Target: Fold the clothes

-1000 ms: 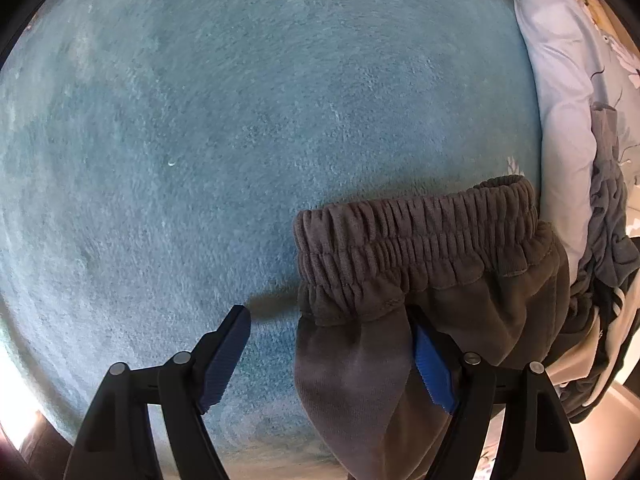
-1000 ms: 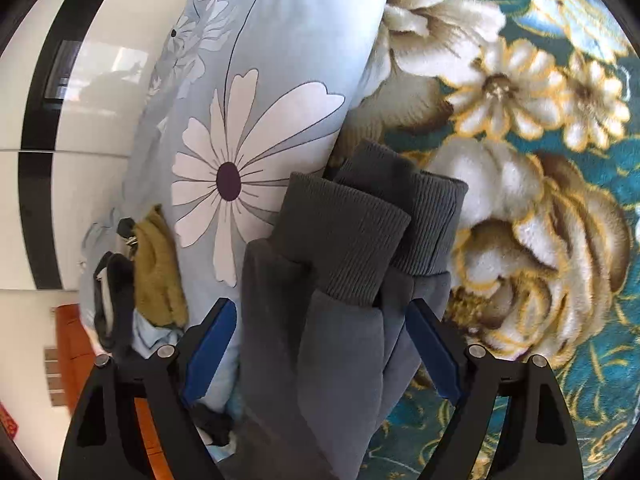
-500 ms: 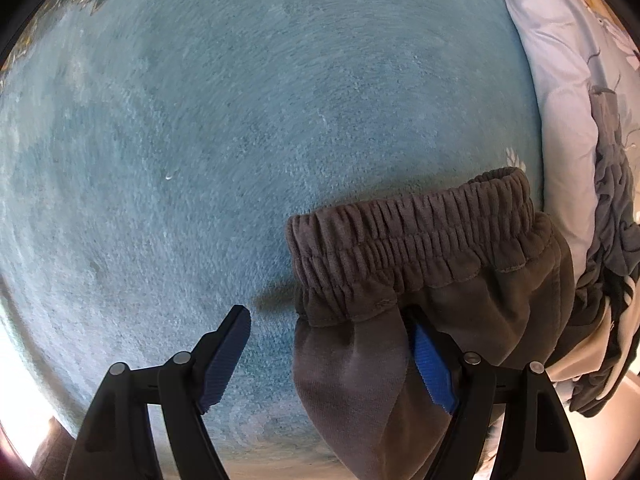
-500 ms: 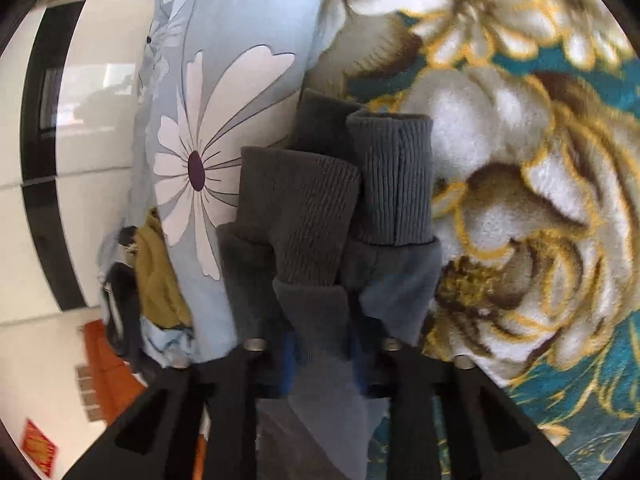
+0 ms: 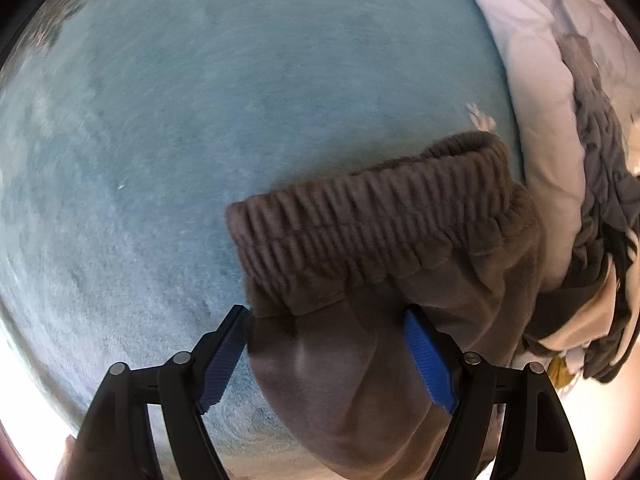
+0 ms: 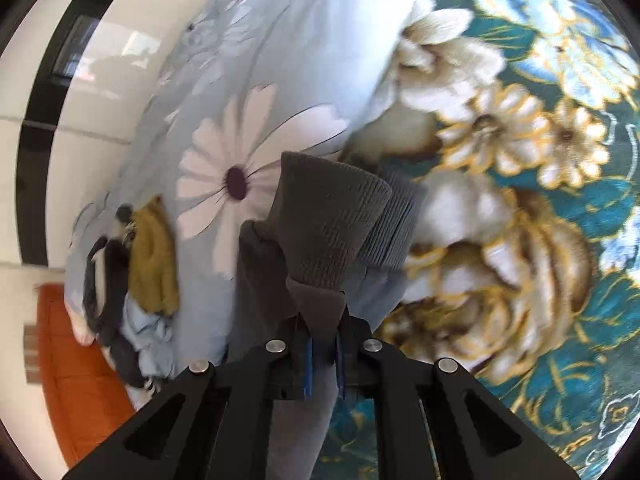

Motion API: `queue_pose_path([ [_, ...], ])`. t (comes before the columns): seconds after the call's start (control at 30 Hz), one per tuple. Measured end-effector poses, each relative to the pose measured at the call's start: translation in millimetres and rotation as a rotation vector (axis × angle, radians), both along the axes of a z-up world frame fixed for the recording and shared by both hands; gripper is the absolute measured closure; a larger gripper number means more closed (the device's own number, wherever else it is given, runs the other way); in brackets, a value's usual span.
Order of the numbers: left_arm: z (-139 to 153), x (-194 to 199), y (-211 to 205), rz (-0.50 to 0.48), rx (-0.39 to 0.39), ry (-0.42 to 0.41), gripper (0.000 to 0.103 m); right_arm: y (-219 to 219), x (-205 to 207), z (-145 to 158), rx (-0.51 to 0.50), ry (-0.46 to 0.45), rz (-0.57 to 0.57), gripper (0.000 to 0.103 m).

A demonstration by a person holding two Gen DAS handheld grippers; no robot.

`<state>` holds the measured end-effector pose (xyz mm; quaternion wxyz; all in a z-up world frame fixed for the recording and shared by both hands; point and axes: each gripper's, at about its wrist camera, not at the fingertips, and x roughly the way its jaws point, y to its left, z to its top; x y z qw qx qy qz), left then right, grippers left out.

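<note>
A pair of grey-brown sweatpants lies on a teal plush blanket [image 5: 200,120]. In the left wrist view its gathered elastic waistband [image 5: 372,224] runs across just beyond my left gripper [image 5: 326,344]. That gripper is open, and the waist fabric lies between its blue pads without being pinched. In the right wrist view my right gripper [image 6: 322,344] is shut on the sweatpants just below their ribbed leg cuffs [image 6: 332,224]. The cuffs stand up ahead of the fingers, over a floral blanket [image 6: 520,200].
A light blue quilt with white daisies [image 6: 256,152] lies beside the cuffs and along the right of the left wrist view [image 5: 540,100]. A heap of clothes, mustard [image 6: 154,256] and dark pieces, sits by the quilt. A white wardrobe [image 6: 80,100] stands behind.
My right gripper has closed on the fabric below the leg cuffs and shifted with it. My left gripper stayed open and moved slightly; the waistband now lies more slanted.
</note>
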<state>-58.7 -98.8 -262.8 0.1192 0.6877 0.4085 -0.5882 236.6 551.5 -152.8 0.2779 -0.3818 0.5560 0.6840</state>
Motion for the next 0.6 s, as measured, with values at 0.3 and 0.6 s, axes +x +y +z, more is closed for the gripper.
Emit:
queue_pose_path([
  [0.3,-5.2,-12.3,7.4,-0.025,-0.03,-0.005,0.022,10.8,-14.3,-26.3,0.039,-0.197,0.087,0.058],
  [0.6,-10.1,-14.9,9.9,0.025,-0.002,0.041,0.023,21.4,0.4,-57.8,-0.076,-0.067,-0.008,0.046],
])
